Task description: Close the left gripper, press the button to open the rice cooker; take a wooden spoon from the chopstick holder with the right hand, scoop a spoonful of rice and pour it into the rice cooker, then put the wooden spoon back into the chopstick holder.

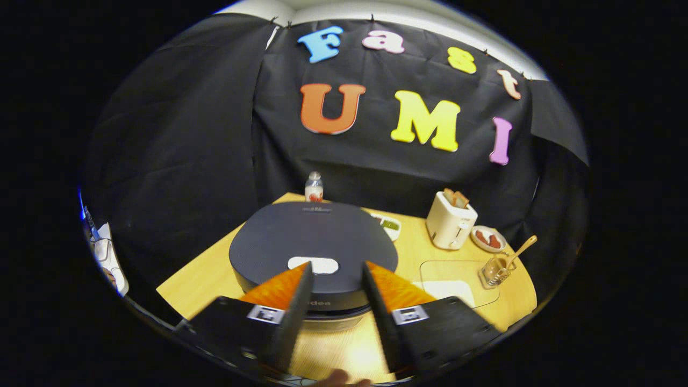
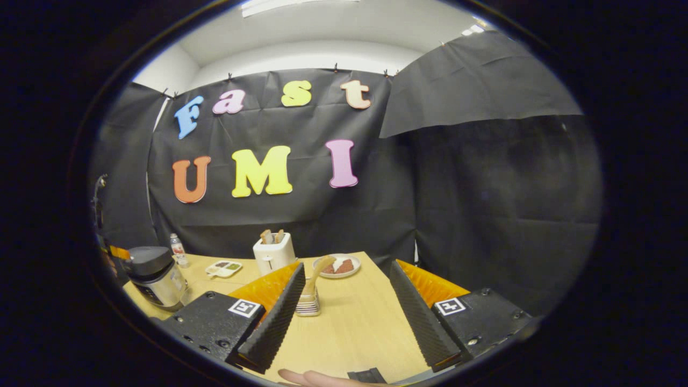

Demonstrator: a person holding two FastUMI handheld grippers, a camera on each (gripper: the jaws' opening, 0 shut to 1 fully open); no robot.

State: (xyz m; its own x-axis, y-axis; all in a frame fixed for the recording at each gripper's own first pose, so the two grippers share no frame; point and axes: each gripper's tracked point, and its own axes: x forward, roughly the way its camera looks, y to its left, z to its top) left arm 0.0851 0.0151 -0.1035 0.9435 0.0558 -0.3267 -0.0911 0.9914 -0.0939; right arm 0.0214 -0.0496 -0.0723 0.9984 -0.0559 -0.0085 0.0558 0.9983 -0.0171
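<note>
Hovering over the closed rice cooker with the left gripper, fingers partly spread, gripping nothing. Right gripper hanging wide open, holding nothing, wooden spoon sitting in the chopstick holder mid-worktop.

Black cloth hangs as the booth's wall behind and at both sides of a light wooden table, which lies in the lower middle of both views. Small clips hold the cloth along its upper edge. Above it, in the upper part of the right gripper view, there is a white wall and a bright ceiling light.
</note>
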